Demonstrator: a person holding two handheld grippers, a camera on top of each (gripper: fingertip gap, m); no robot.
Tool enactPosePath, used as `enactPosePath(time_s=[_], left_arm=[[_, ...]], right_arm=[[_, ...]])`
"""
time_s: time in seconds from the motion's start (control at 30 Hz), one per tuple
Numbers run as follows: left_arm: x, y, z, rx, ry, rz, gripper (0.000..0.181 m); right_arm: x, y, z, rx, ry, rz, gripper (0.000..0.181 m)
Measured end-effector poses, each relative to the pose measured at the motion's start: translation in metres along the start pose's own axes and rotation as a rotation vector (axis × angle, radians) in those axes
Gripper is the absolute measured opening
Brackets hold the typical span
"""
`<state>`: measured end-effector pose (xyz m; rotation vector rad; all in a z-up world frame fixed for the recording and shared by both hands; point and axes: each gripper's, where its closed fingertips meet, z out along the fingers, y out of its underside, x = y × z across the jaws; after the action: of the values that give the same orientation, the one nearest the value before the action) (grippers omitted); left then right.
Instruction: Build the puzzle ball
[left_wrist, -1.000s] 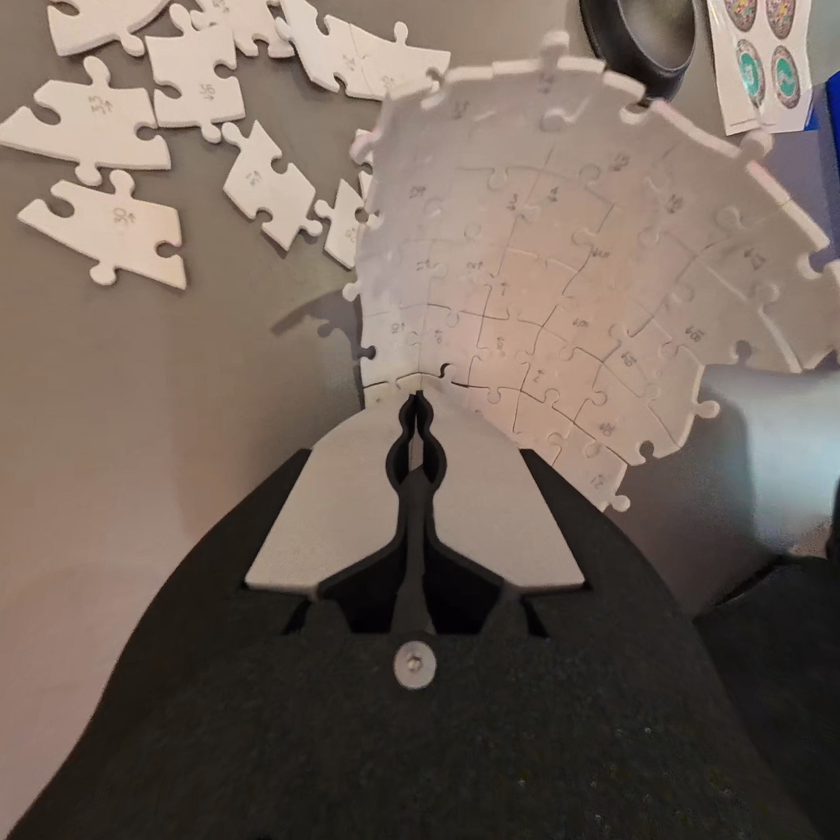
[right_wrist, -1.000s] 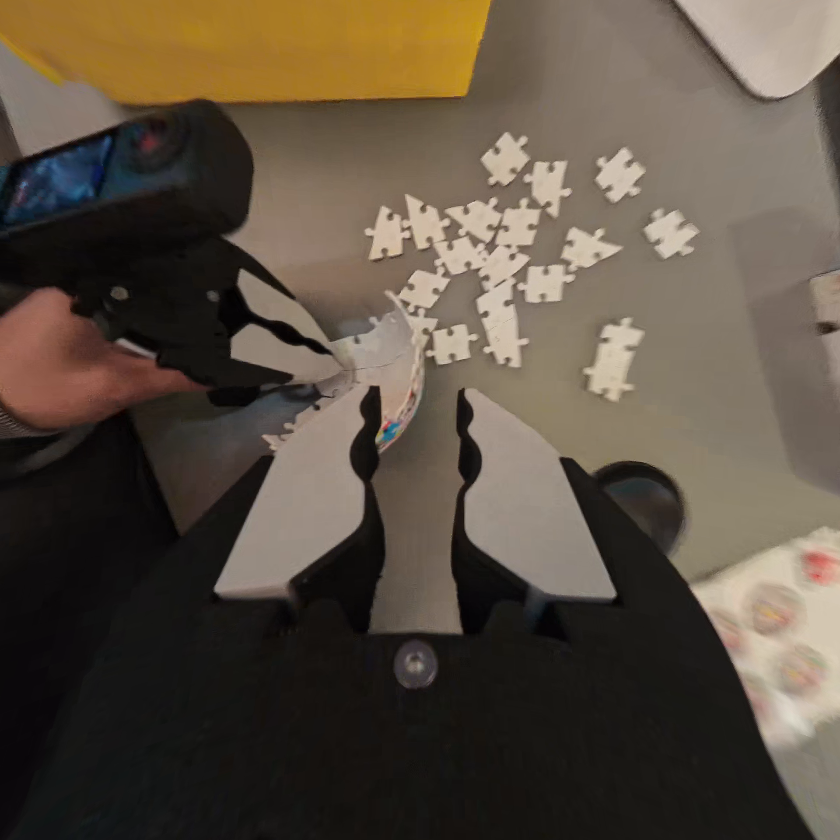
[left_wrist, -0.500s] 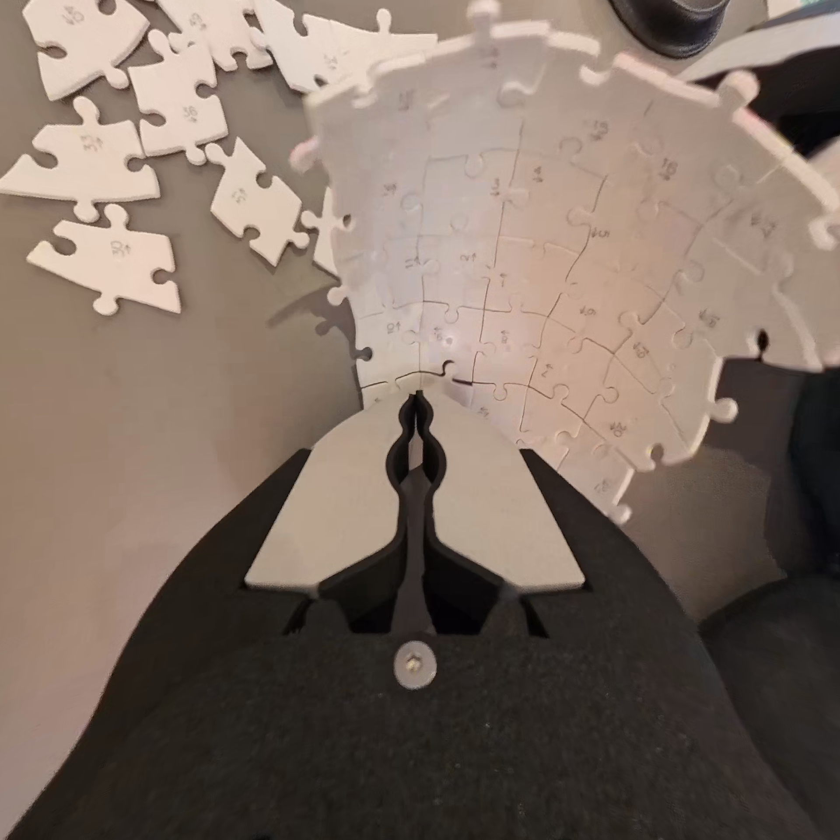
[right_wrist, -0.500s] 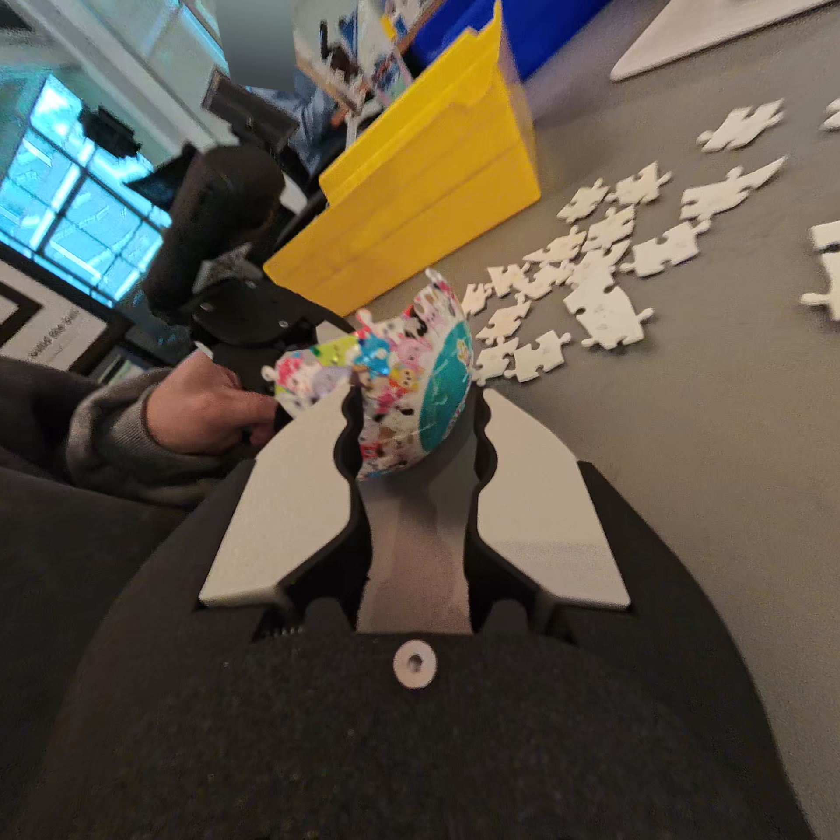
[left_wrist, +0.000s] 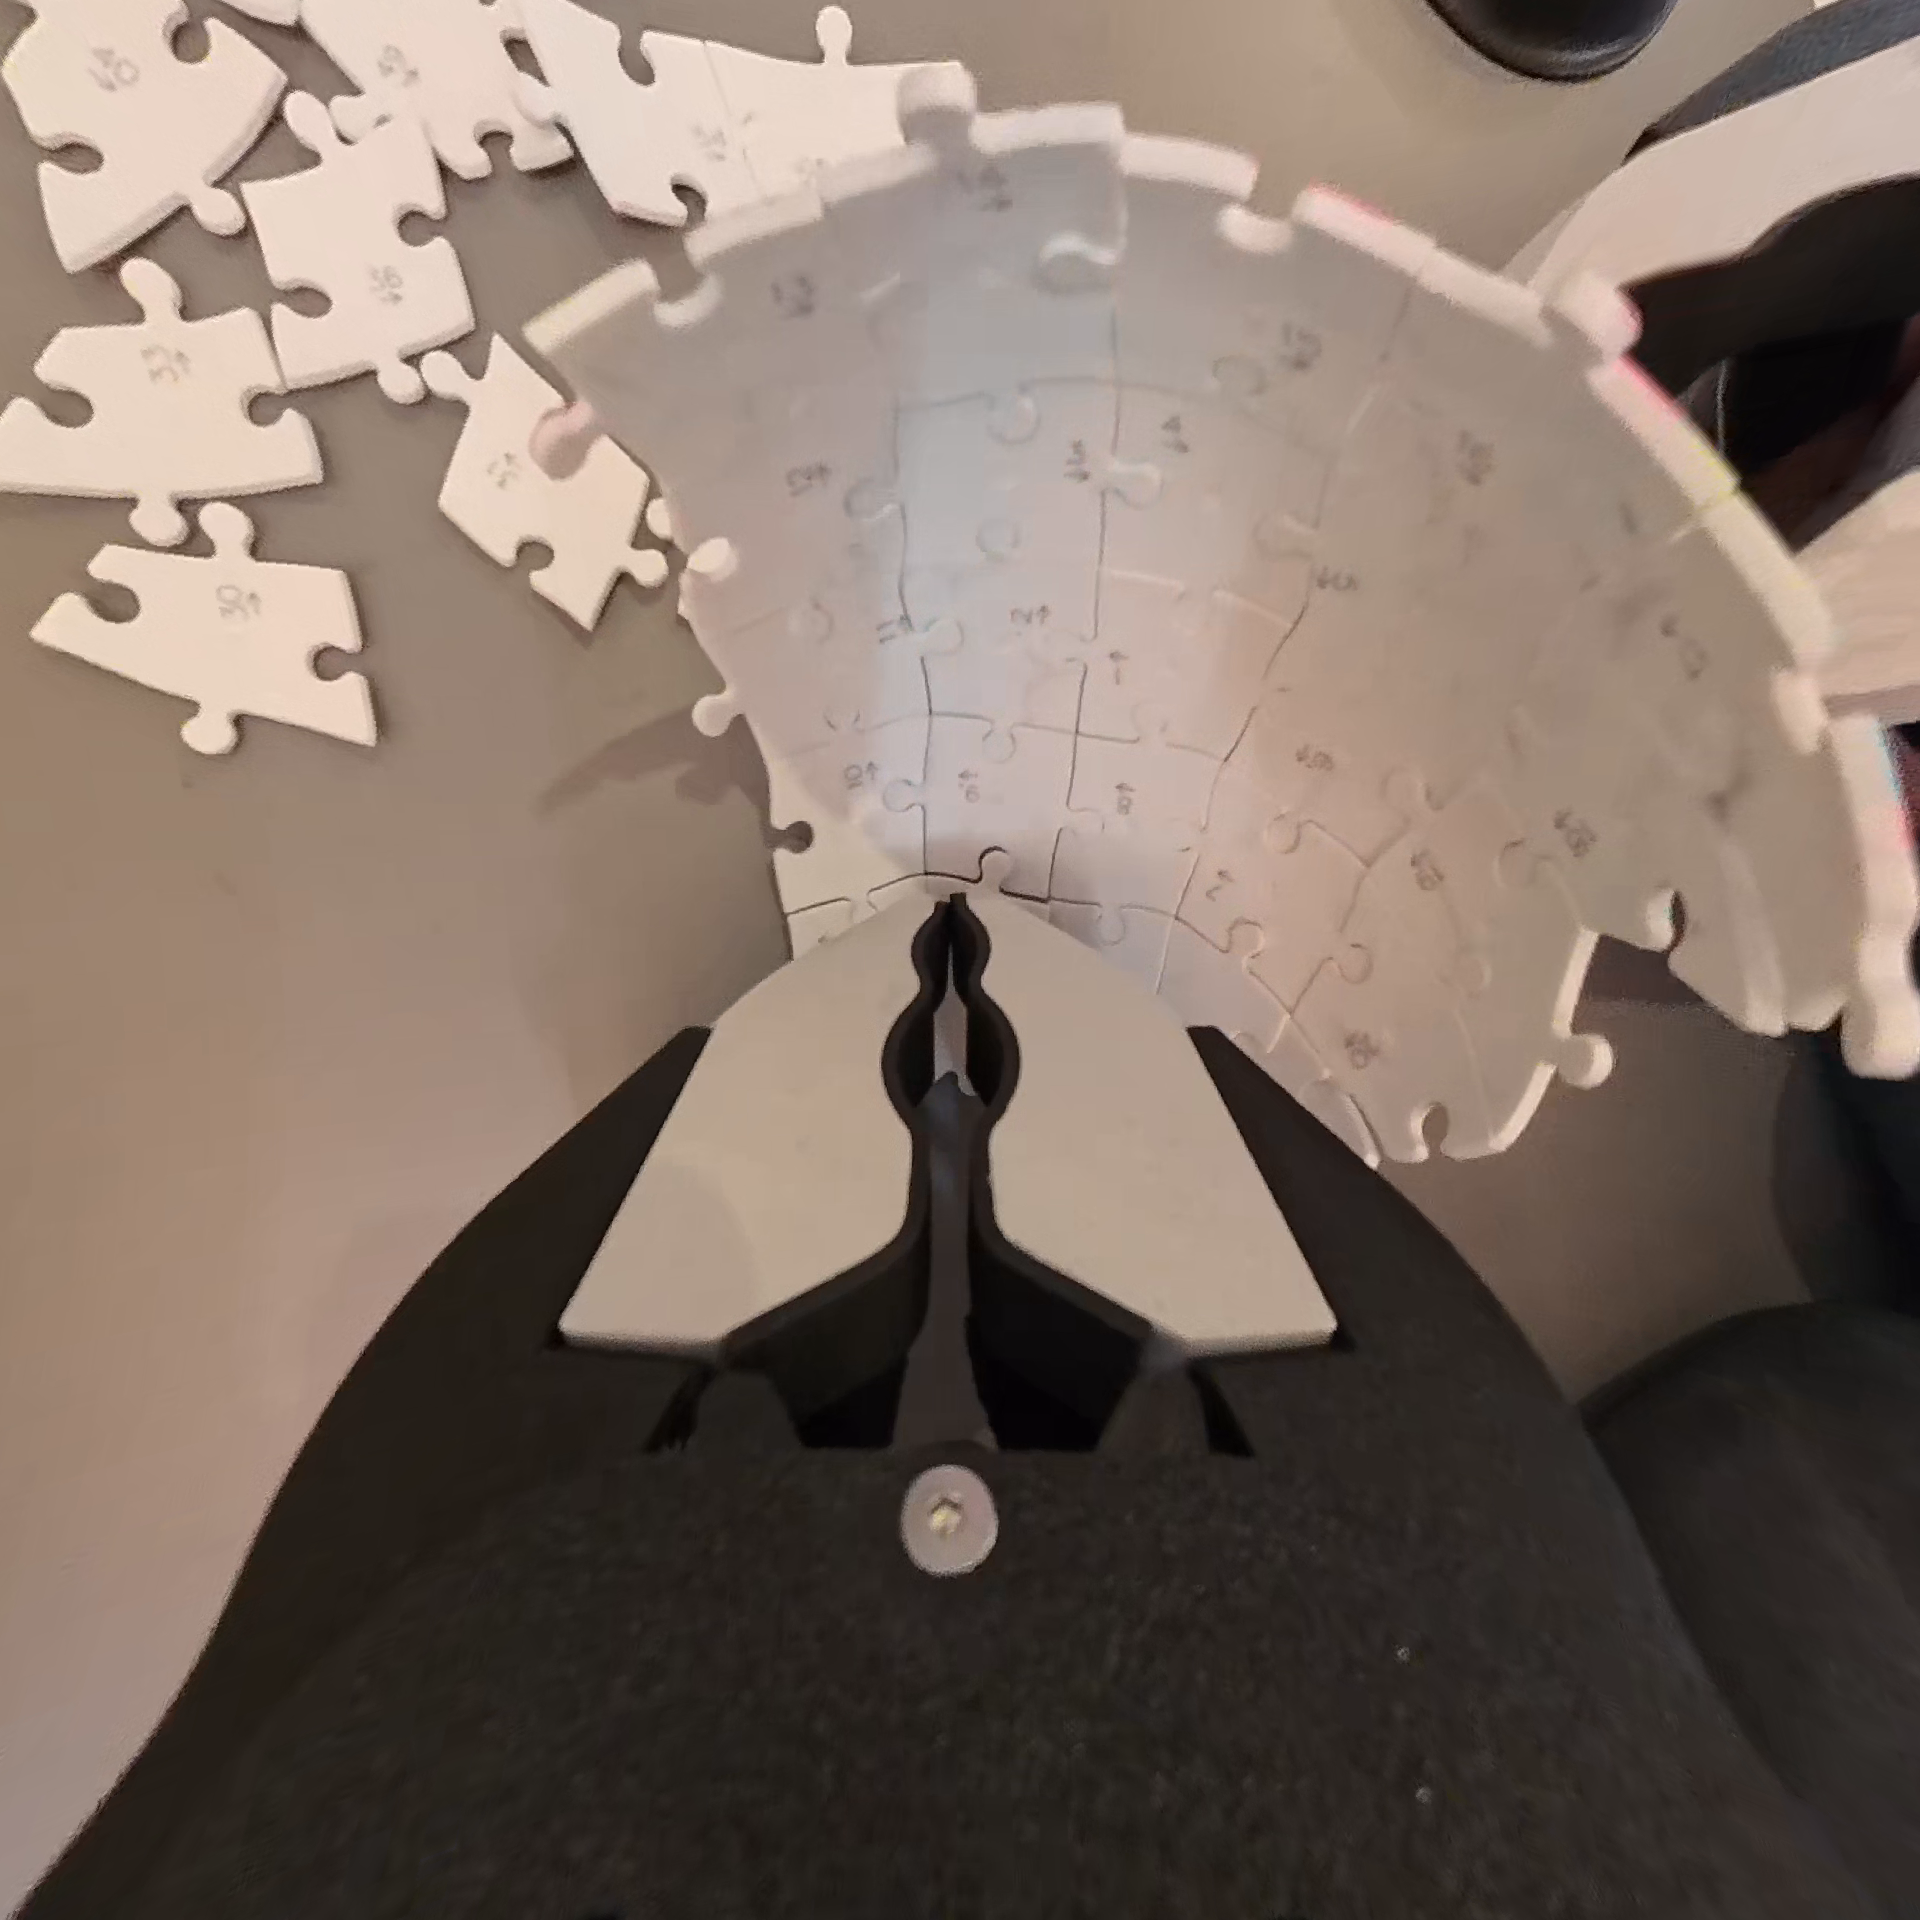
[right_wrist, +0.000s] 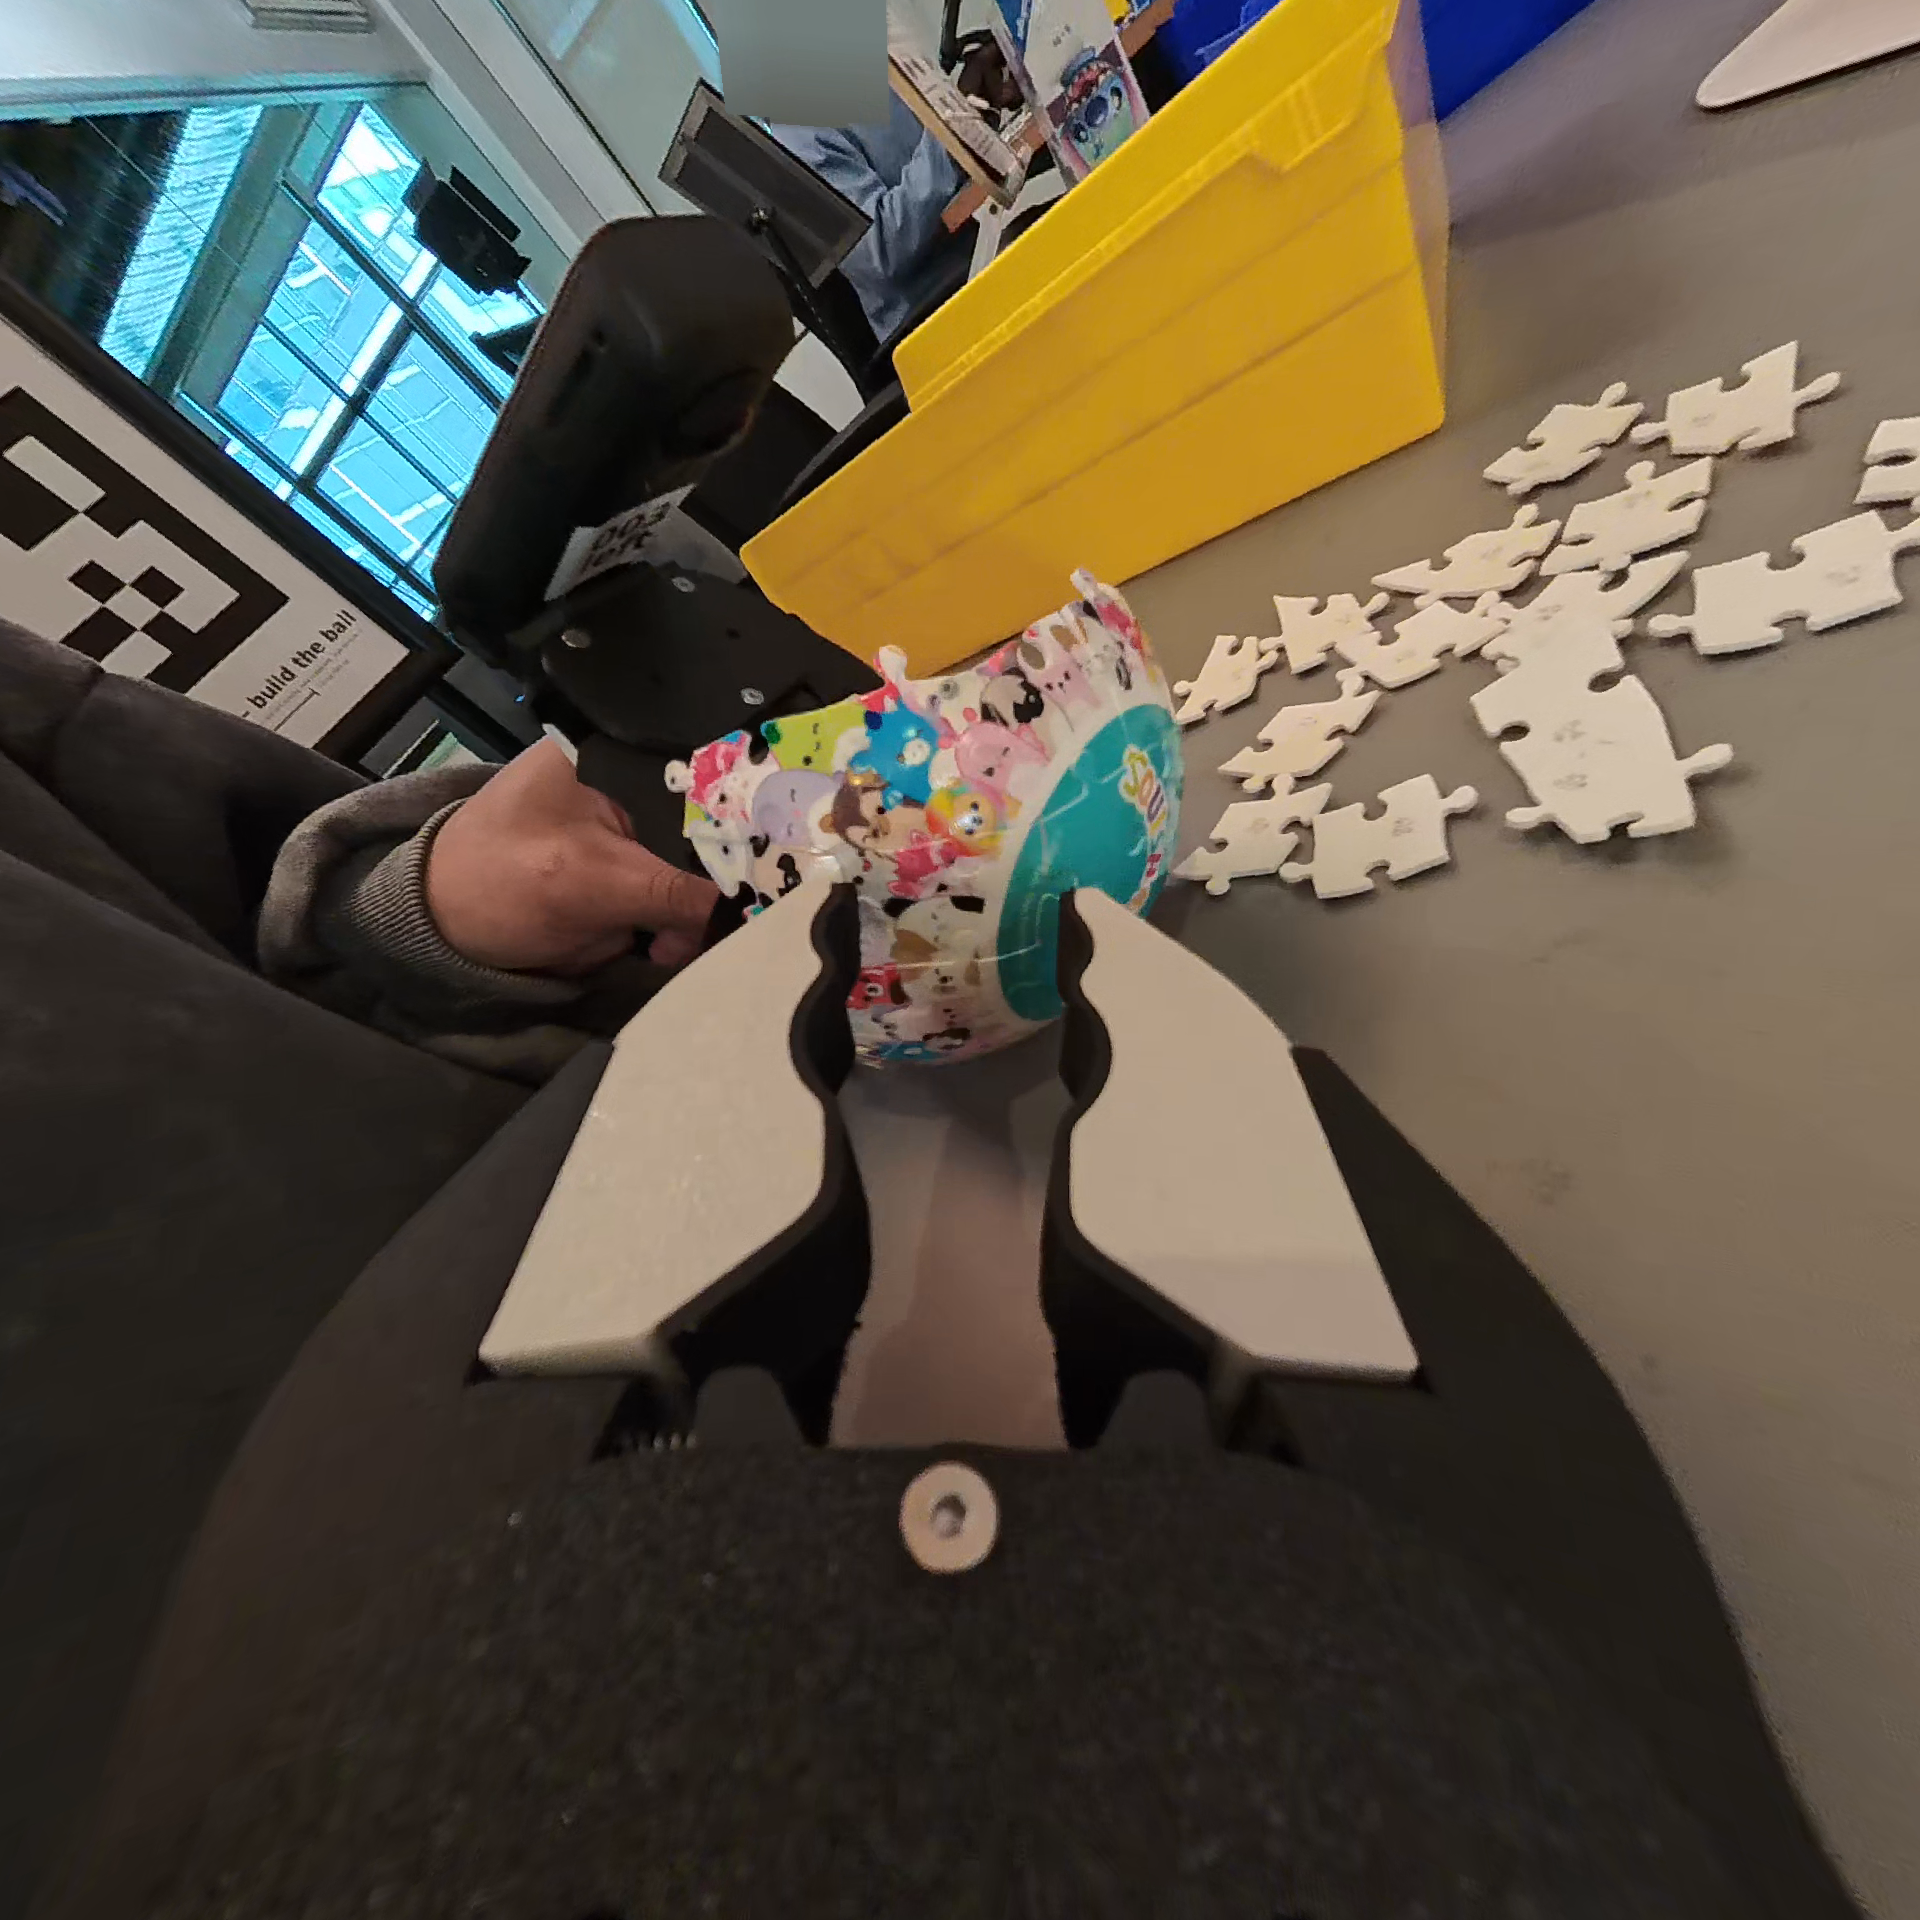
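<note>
While our left gripper (left_wrist: 951, 902) pinches the rim of the half-built ball (left_wrist: 1195, 644) with its fingers squeezed tight, we hold the ball up off the bench (right_wrist: 1558, 1039), likely so the other side can be reached. Our right gripper (right_wrist: 951, 914) has its fingers partly open around the ball's colourful side (right_wrist: 935, 821); we cannot tell if they touch. Loose pieces (right_wrist: 1507, 665) wait on the bench nearby.
</note>
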<state>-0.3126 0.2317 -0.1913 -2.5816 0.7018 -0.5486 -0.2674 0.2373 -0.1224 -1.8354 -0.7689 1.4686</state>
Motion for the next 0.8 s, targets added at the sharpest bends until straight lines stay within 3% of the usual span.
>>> enactPosePath(time_s=[0.23,0.6,0.8], left_arm=[[0.001,0.000,0.000,-0.020,0.009,0.030,0.000],[0.004,0.003,-0.002,-0.039,0.084,0.031,0.000],[0.005,0.006,-0.002,-0.067,0.083,0.120,0.000]], right_arm=[[-0.014,0.002,0.004,-0.009,-0.091,-0.017,0.036],[-0.014,0.003,0.003,-0.013,-0.097,-0.006,0.038],[-0.014,0.003,0.005,-0.023,-0.088,-0.016,0.038]])
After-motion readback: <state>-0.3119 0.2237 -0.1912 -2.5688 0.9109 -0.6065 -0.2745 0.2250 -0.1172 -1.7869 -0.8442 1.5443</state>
